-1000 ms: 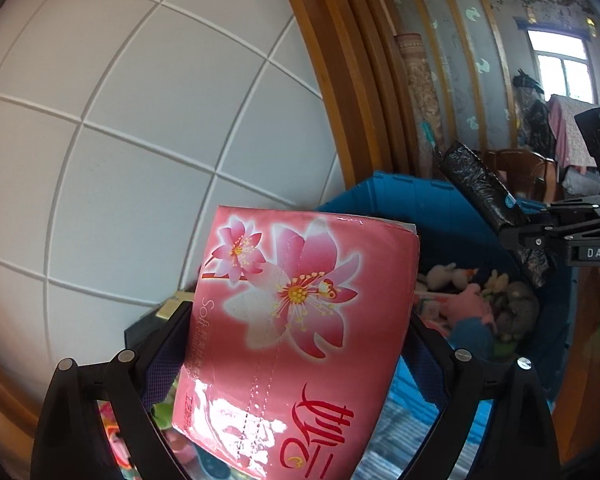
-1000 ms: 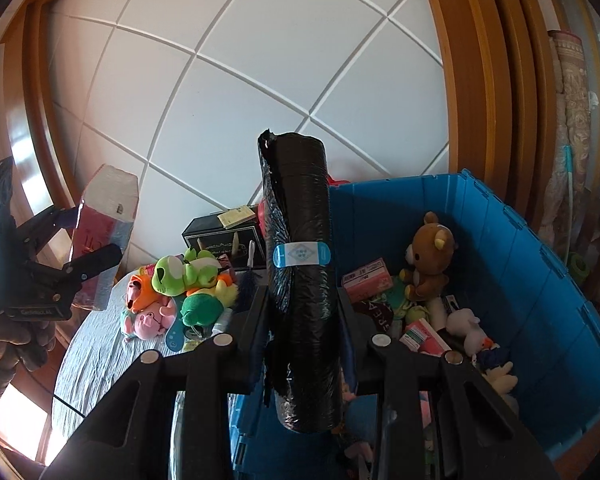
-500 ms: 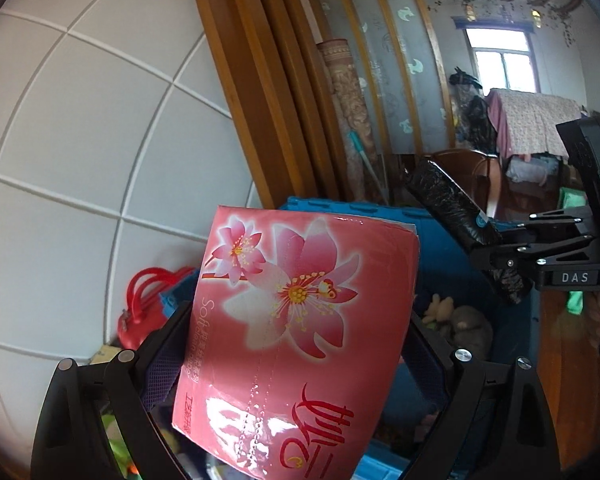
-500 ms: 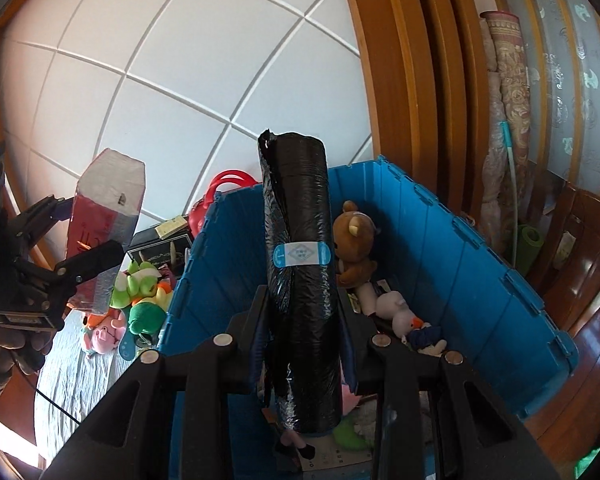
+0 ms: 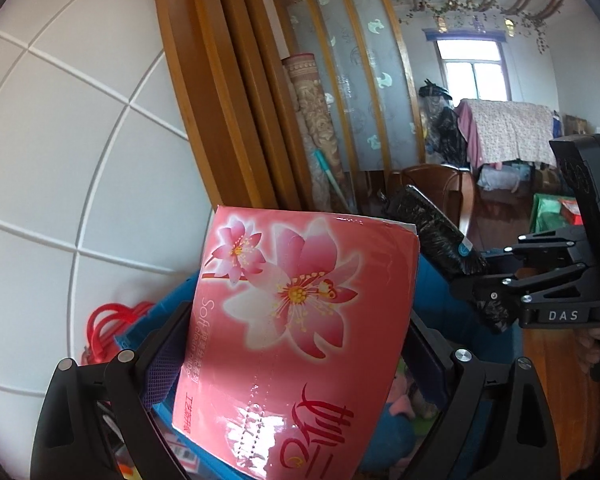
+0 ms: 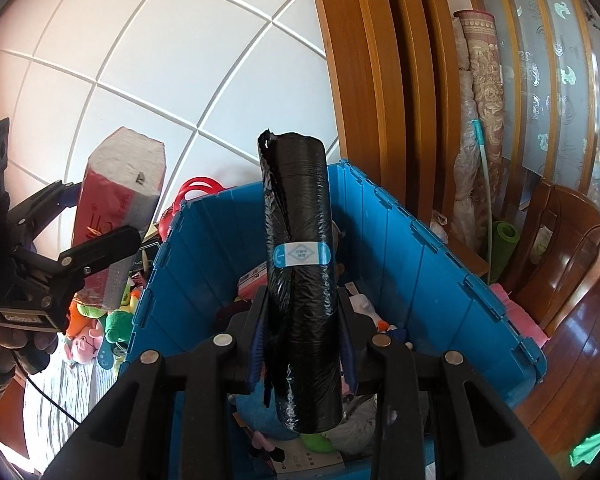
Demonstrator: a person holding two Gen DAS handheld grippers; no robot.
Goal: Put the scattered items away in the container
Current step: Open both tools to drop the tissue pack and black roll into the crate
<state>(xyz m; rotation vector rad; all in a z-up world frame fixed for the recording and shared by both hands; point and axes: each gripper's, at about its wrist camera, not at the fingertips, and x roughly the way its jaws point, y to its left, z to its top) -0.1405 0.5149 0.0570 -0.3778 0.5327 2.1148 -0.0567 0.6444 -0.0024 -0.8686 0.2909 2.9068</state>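
Right wrist view shows the right gripper (image 6: 302,320) with its fingers clenched on a black roll of plastic bags with a pale blue paper band (image 6: 298,264), held upright above the open blue plastic crate (image 6: 432,264), which is the landmark here. Inside the crate several soft toys and small boxes already lie, so a good part of the tidying looks done. Left of the crate, the left gripper (image 6: 76,236) grasps a pink soft pack of tissues printed with flowers (image 5: 296,320); this pack hangs near the crate's left wall and seems not yet over the opening. On the grey cloth left of the crate, green, orange and pink plush toys (image 6: 96,320) are left to collect.
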